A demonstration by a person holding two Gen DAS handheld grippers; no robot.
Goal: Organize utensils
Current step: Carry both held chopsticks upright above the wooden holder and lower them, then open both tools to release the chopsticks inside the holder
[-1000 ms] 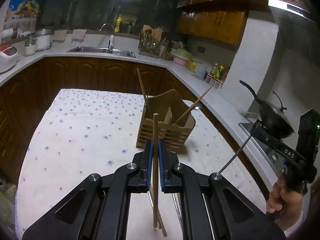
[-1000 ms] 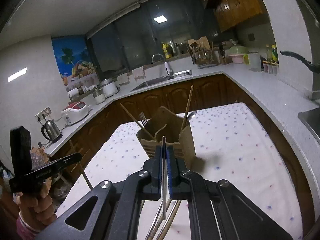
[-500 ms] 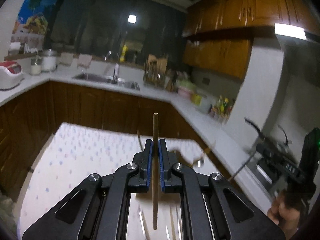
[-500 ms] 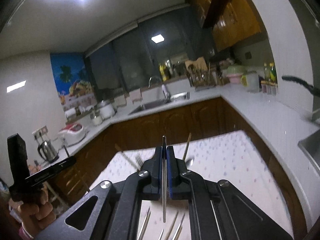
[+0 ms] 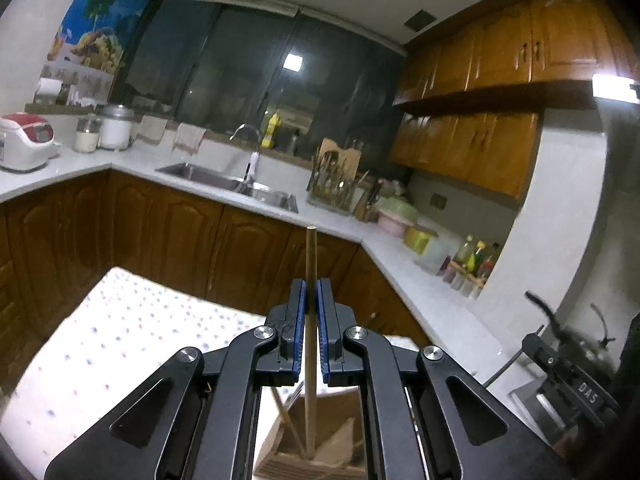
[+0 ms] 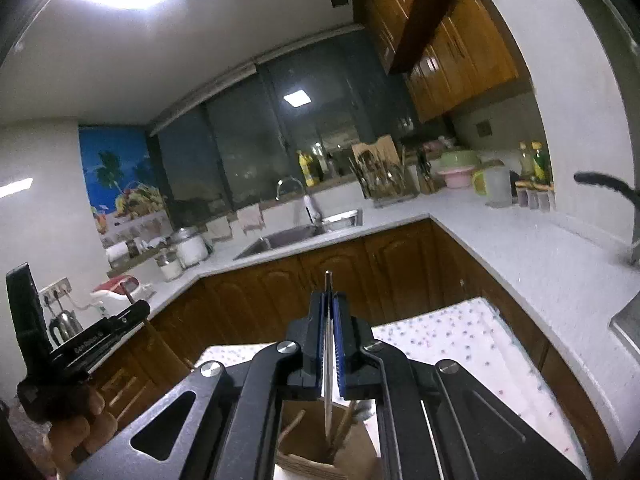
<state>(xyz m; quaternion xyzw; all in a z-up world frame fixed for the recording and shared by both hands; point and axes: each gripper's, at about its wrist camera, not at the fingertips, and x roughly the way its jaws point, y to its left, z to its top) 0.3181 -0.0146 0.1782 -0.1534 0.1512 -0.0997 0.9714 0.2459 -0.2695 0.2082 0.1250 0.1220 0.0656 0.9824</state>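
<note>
Where a second ago both grippers sat short of the wooden utensil holder (image 5: 316, 444) with the whole table in view, both now hang right above it, so the holder fills only the bottom edge of each wrist view. Left gripper (image 5: 311, 308) is clamped on a wooden chopstick (image 5: 310, 320), held near upright, lower tip already down among the holder's compartments; which slot, can't tell. Right gripper (image 6: 329, 320) is clamped on a thin metal utensil (image 6: 328, 344), probably a metal chopstick, also upright, tip just inside the holder's opening beside wooden sticks already standing there. My read: pick-up and carry are done for both, this is the insertion step; next is to lower a bit more and let go, one side at a time so the two pieces don't foul each other or the sticks already in. Risk is a tip catching on a divider and tipping the light holder. Surface: holder stands on a table under a white dotted cloth (image 5: 120, 320), soft, so the holder may slide if pushed sideways. Room: night kitchen, dark windows, L-shaped pale countertop (image 6: 500, 232) over brown cabinets, steel sink (image 5: 228, 180) with faucet, rice cooker (image 5: 24, 140) far left, counter utensil rack (image 5: 336, 176), bottles in the corner, wok (image 5: 568, 328) on the stove to the right.
</note>
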